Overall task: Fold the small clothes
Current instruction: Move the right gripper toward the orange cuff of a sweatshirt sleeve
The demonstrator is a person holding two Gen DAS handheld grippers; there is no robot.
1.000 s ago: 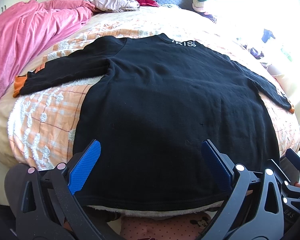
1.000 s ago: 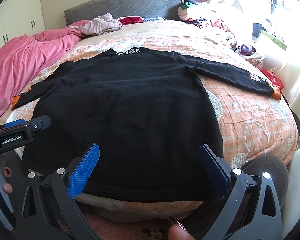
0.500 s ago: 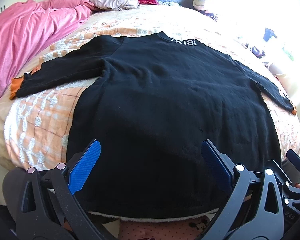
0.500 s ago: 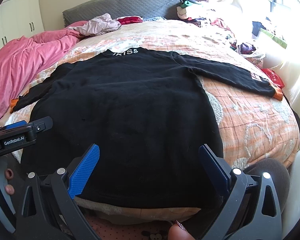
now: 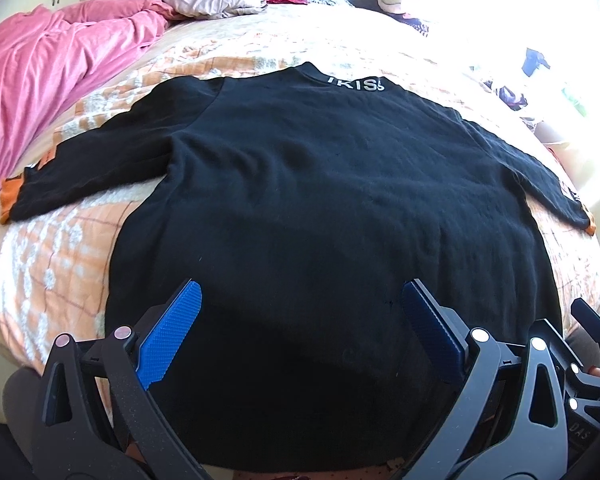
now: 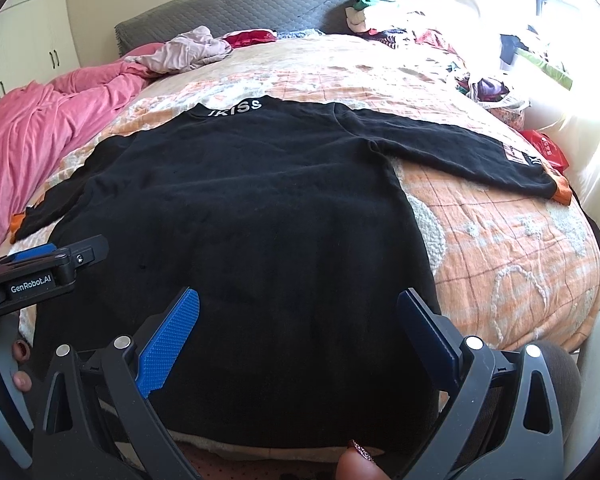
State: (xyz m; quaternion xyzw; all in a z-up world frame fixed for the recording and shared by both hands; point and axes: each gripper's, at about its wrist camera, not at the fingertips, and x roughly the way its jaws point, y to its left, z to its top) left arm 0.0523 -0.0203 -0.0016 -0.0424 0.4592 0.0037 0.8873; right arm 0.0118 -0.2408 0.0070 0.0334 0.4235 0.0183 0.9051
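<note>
A black long-sleeved sweater point(image 5: 332, 208) lies flat on a bed point(image 6: 500, 240) with an orange-and-white quilt, both sleeves spread sideways and the collar farthest away. The left gripper point(image 5: 300, 296) and right gripper point(image 6: 298, 300) hover above its near hem, their blue fingers point(image 6: 168, 340) spread wide and holding nothing. A pink blanket point(image 5: 40, 80) is bunched at the left.

I see a pink blanket point(image 6: 48, 128) heaped along the left edge of the bed point(image 6: 500, 240), a crumpled beige garment point(image 6: 188, 50) and red cloth point(image 6: 248, 37) by the grey headboard point(image 6: 236, 4), and mixed clothes point(image 6: 424, 36) piled at the far right corner.
</note>
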